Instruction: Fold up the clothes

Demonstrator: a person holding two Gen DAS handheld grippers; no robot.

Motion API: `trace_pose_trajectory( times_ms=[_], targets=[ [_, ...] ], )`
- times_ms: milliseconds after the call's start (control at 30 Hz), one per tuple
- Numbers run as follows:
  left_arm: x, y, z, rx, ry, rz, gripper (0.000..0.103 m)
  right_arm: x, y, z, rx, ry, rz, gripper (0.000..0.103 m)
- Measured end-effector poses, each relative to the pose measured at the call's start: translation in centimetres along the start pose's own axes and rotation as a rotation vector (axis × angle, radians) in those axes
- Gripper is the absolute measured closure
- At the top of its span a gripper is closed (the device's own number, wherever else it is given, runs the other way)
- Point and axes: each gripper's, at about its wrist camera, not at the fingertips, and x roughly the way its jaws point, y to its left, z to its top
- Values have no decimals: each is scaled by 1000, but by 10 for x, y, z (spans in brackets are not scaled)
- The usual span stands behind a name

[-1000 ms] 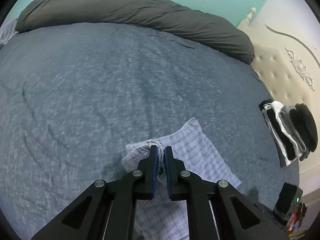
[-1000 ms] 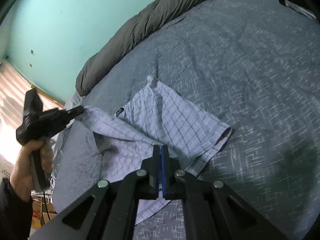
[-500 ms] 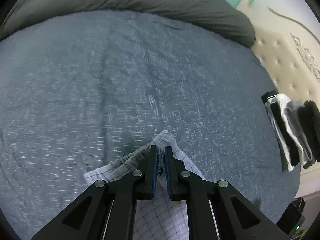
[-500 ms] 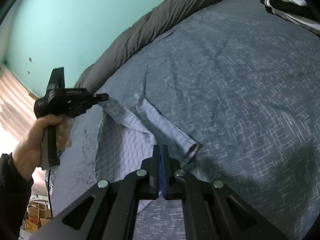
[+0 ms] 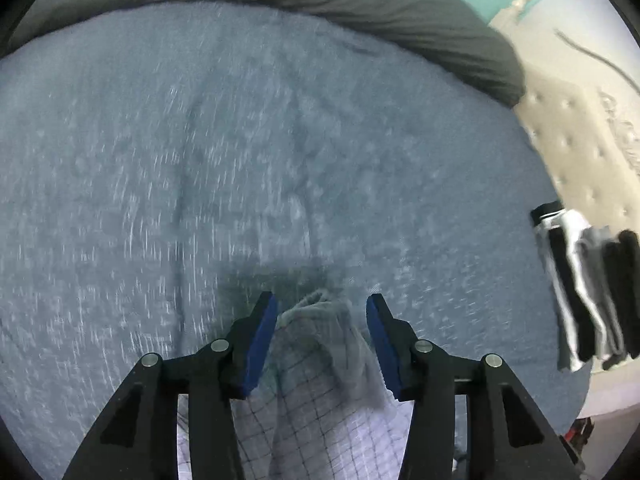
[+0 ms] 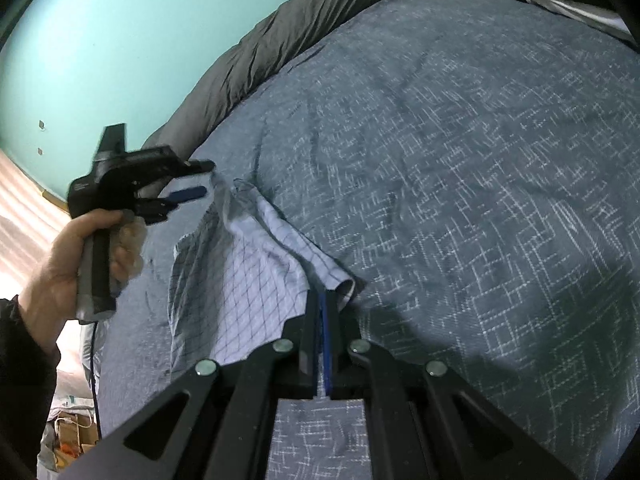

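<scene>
Right now your left gripper (image 5: 322, 318) stands wide apart, the checked garment's (image 6: 248, 280) bunched corner loose between its pads and sagging toward the blue-grey bedspread (image 6: 480, 200). Your right gripper (image 6: 323, 308) is clamped on the opposite edge. Pulling with that one alone would likely drag the fold crooked.

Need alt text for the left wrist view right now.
The left gripper jaws are open around a bunched edge of pale checked cloth over a blue-grey bedspread. Folded black-and-white clothes lie at right.
</scene>
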Motion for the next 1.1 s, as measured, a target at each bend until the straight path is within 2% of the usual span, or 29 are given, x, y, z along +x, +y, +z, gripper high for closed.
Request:
trace_pose_trajectory(
  times_ms=[200,467,600,933,1100],
  targets=[
    [-13,0,-12,138,11,34,53,5,-5,2,20,1,-3,102],
    [9,-4,-34,218,56,75,54,5,-10,4,44,-7,-9,102],
    [2,7,-39,201,42,85,54,2,-11,4,50,-14,-13,102],
    [-66,70,-70,116,-67,64,53,2,-11,8,56,-43,-13,102],
    [-64,95,-88,63,-45,33,53,6,-15,11,69,-47,-25,102]
  ],
)
